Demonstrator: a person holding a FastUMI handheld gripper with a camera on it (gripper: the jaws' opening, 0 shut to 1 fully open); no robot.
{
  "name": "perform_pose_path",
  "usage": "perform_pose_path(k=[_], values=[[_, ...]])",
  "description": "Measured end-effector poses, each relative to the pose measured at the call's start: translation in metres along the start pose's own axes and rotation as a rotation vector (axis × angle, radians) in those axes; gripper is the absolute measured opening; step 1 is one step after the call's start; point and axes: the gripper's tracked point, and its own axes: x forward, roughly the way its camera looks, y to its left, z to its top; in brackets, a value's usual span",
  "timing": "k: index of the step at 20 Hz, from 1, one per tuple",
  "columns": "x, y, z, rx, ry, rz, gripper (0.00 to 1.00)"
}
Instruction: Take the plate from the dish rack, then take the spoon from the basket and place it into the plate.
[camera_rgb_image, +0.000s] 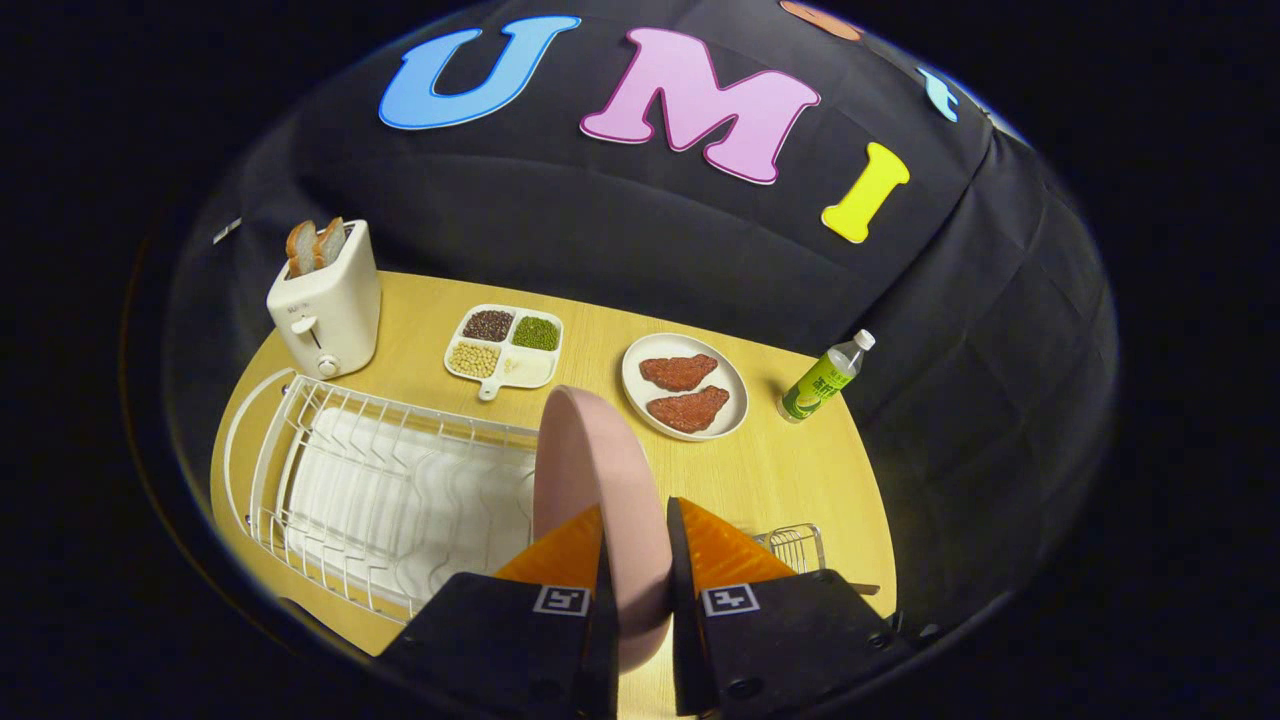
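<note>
Clamped edge-on in the hand-held gripper (636, 560), the pink plate (590, 470) could snag the dish rack (380, 490) wires and slip.

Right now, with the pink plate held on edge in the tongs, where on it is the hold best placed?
On the rim, as now: the tongs close on the pink plate from its near edge, one finger on each face. The plate stands upright and thin beside the dish rack, so only its flat faces offer grip. A hold further up the faces would likely resist tipping better.
</note>
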Motion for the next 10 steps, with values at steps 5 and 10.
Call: perform_pose_path(k=[5,10], values=[[-0.032,-0.007,0.003,0.196,-0.022,0.108,0.26],[-0.071,-0.013,-0.02,0.352,0.016,0.232,0.26]])
